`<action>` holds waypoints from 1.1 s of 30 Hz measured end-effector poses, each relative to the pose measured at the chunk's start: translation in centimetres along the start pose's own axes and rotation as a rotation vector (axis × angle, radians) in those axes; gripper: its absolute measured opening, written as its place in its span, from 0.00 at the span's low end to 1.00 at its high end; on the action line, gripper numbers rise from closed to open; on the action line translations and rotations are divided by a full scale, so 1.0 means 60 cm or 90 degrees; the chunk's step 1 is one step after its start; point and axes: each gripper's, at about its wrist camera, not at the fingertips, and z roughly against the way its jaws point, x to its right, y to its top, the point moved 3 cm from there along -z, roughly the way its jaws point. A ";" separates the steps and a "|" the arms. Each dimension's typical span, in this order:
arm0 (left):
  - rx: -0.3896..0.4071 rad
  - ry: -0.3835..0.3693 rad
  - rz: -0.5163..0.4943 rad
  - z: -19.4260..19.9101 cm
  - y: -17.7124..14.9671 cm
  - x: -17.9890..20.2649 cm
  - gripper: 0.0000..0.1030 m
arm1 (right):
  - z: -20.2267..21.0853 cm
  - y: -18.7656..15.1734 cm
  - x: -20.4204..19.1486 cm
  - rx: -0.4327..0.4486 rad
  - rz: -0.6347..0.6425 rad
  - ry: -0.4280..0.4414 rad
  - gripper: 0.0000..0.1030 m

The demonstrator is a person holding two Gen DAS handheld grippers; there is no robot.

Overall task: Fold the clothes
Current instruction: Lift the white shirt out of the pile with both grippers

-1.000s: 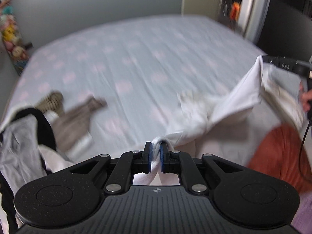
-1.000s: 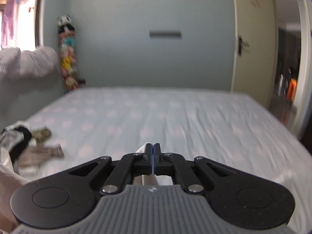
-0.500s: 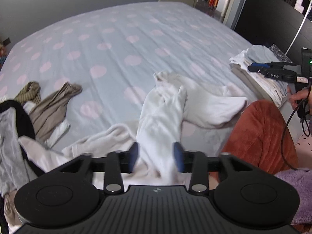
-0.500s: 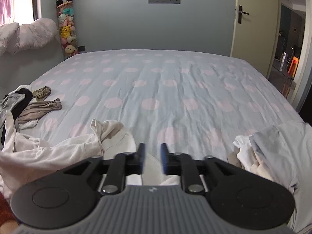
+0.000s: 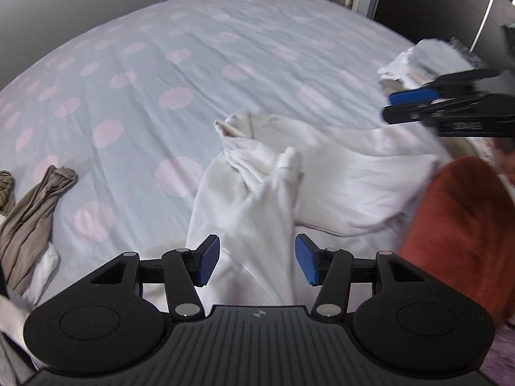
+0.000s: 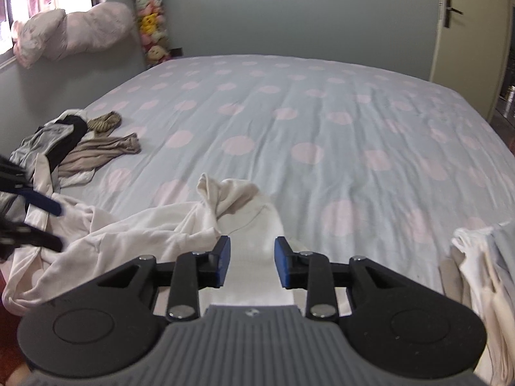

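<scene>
- The wide bed with its pale blue, pink-dotted cover [image 6: 322, 122] serves as the work surface; most of it lies bare, which gives room to spread a garment flat.
- The crumpled white cotton garment [image 5: 257, 199] lies at the near edge of the bed, bunched and twisted with a sleeve or cuff poking up at its middle. It looks dropped there for laying out, so I judge the folding itself has not begun; it must first be straightened.
- The pile of unfolded clothes, grey, black, tan and striped [image 6: 74, 141], sits to the left on the bed, well apart from the white garment and out of the way, probably waiting its turn.
- The stack of pale folded fabric [image 6: 476, 257] rests at the right edge, likely finished pieces kept aside; it lies close to the white garment's right end and could be disturbed when that is spread.
- A rust-red, fuzzy-clad part of the person [image 5: 460, 225] presses against the bed edge between the grippers, covering part of the white cloth.
- The left gripper [image 5: 257, 263] hangs over the white garment with its jaws opening wide; cloth lies under the gap, but the blue pads [image 5: 207, 265] do not press it.
- The right gripper [image 6: 252, 262] likewise has its jaws opening, less widely, above a flat strip of the same white cloth, holding nothing.
- Far off, a column of soft toys [image 6: 151, 25] and a pink pillow [image 6: 70, 35] stand clear of the work.
</scene>
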 end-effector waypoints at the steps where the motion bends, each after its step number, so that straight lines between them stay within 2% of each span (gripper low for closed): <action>1: -0.006 0.003 -0.005 -0.016 0.002 -0.004 0.48 | -0.006 0.001 0.001 -0.004 0.004 0.001 0.37; 10: -0.075 0.003 0.014 -0.124 -0.006 -0.044 0.44 | -0.071 0.006 0.029 -0.049 0.017 0.014 0.43; 14: -0.080 -0.005 0.008 -0.144 -0.014 -0.036 0.40 | -0.117 0.011 0.038 -0.071 0.017 0.023 0.45; 18: -0.056 0.031 -0.041 -0.137 -0.020 -0.010 0.27 | -0.172 0.022 0.040 -0.092 0.031 0.035 0.45; 20: -0.044 0.023 -0.023 -0.124 -0.021 -0.014 0.20 | -0.201 0.030 0.041 -0.101 0.039 0.041 0.45; 25: -0.024 -0.007 0.029 -0.087 -0.015 -0.039 0.16 | -0.281 0.054 0.046 -0.117 0.044 0.053 0.45; 28: -0.019 -0.021 0.064 -0.067 -0.006 -0.063 0.09 | -0.327 0.066 0.048 -0.124 0.044 0.059 0.45; 33: -0.023 -0.038 0.071 -0.067 0.000 -0.077 0.09 | -0.385 0.067 0.047 -0.143 0.027 0.068 0.44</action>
